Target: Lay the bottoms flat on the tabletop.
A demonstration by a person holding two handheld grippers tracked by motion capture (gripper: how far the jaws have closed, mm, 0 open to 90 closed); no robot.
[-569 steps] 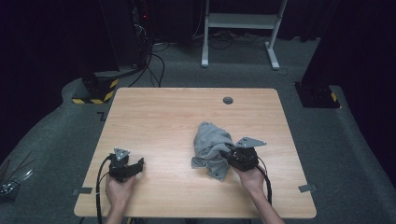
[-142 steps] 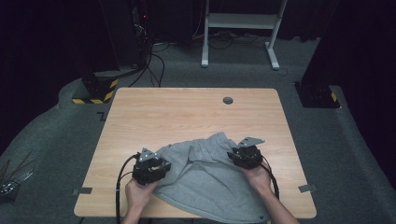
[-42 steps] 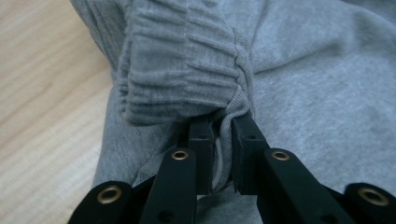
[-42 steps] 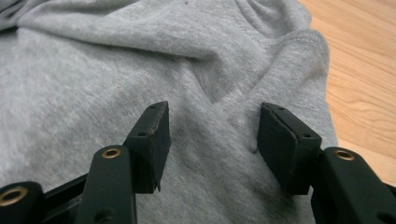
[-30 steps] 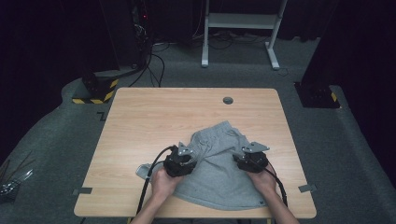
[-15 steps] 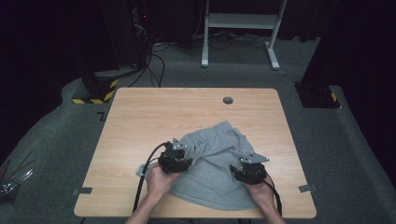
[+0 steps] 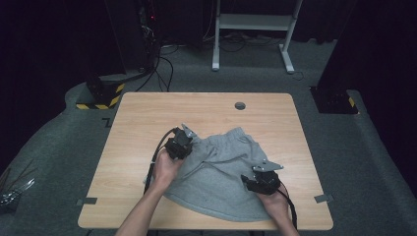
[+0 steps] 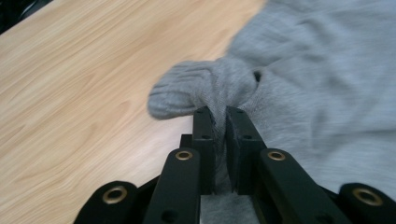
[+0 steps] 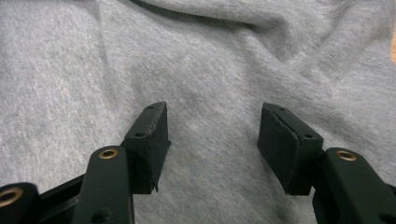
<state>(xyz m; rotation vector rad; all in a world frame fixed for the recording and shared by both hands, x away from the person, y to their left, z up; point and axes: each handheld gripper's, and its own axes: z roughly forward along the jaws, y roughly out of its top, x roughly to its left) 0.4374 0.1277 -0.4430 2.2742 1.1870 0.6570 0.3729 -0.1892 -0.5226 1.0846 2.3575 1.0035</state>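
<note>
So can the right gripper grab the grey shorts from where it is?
Probably yes: the right gripper hangs open just over the grey shorts, with only cloth between its jaws.

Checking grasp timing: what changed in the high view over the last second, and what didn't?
The left gripper moved up the table, away from the person; its jaws have just been closing and now pinch a fold at the edge of the grey shorts, seen up close in the left gripper view. The right gripper shifted slightly and stays open over the cloth. The shorts stay spread on the table.
</note>
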